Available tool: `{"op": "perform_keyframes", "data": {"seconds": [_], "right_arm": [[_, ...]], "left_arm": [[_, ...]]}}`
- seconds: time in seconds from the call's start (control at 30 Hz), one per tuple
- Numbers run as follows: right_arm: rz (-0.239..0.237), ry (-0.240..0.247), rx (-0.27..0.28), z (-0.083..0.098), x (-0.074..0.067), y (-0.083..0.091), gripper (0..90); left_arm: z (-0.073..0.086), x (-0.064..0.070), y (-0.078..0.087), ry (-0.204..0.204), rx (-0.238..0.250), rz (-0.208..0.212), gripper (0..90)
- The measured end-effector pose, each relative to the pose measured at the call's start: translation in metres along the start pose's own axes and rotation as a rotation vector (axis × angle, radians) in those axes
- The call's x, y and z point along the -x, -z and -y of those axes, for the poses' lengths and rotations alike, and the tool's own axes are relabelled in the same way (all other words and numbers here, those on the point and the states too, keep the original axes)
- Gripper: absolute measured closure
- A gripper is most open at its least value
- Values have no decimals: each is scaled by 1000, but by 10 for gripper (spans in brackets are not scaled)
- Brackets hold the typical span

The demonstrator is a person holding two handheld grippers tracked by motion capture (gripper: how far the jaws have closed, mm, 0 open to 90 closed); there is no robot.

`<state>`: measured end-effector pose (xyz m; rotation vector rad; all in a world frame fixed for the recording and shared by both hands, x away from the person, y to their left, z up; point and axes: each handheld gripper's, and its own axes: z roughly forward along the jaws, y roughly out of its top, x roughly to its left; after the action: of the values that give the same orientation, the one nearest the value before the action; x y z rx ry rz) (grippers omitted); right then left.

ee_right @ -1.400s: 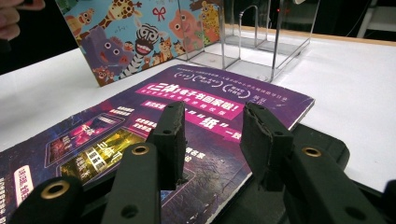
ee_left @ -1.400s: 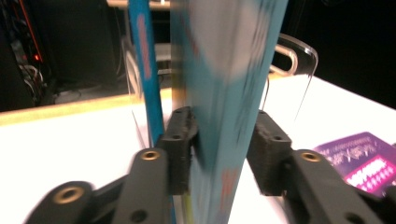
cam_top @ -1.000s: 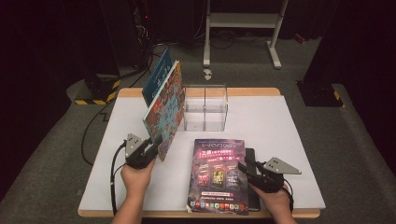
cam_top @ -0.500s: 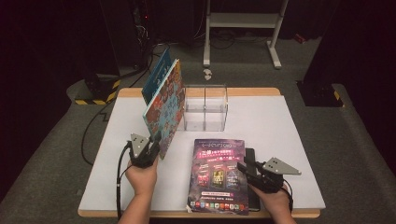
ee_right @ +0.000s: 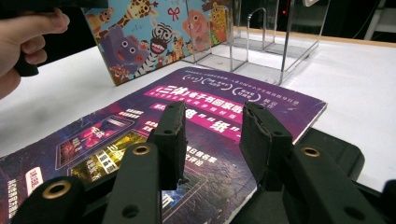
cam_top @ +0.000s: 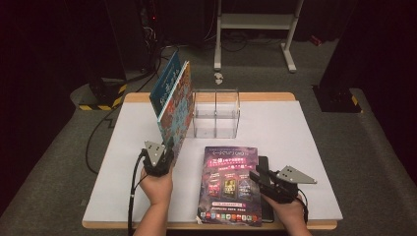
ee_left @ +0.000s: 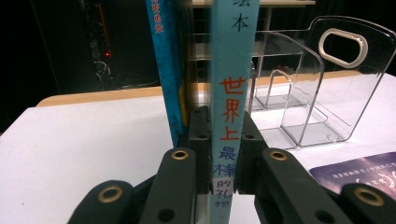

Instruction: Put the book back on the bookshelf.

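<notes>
On the left half of the table (cam_top: 295,128), the left tool (cam_top: 164,156) is clenched on the spine of a picture book (cam_top: 178,110), which stands upright on its lower edge; in the left gripper view the pale blue spine (ee_left: 229,116) runs straight up between the two pads, which press on it from both sides. A second, blue-covered book (cam_top: 164,83) stands just beside it on its left, touching or nearly touching. Gripping low on the spine seems meant to keep the book vertical and steady, so it can be slid into the clear acrylic book holder (cam_top: 216,114) that sits just to its right, toward the far middle of the table. That holder has upright dividers, and its compartments look empty from here. Near the front edge, a purple book (cam_top: 230,184) lies flat, cover up. The right tool (cam_top: 256,175) rests at that book's right edge with its jaws apart and nothing between them; in the right gripper view they stand over the purple cover (ee_right: 224,116). It is probably parked there, waiting to pick up that book once the standing one is filed.
</notes>
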<state>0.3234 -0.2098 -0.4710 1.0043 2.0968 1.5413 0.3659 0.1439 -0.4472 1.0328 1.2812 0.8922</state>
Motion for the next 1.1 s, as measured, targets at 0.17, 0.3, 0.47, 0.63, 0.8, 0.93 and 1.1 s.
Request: {"op": "perform_keyframes", "data": {"seconds": [0.17,0.3,0.47,0.63,0.8,0.93,1.1], "right_arm": [[-12,-2,2,0,-1,-1,601],[-21,-6,3,0,-2,-2,602],[-25,-6,7,0,-2,-2,602],[-22,-4,4,0,-2,-3,602],[-15,0,-2,0,-2,-2,600],[-14,7,-6,0,-3,-3,599],[-12,11,-12,1,-3,-3,599]], "left_arm": [[3,3,2,5,13,-24,810],[2,6,0,24,22,-44,810],[2,7,-2,16,27,-46,810],[4,8,-2,-10,29,-24,807],[4,7,-1,-22,22,2,800],[3,3,-1,-22,11,26,793],[1,-1,-1,-12,-5,42,788]]}}
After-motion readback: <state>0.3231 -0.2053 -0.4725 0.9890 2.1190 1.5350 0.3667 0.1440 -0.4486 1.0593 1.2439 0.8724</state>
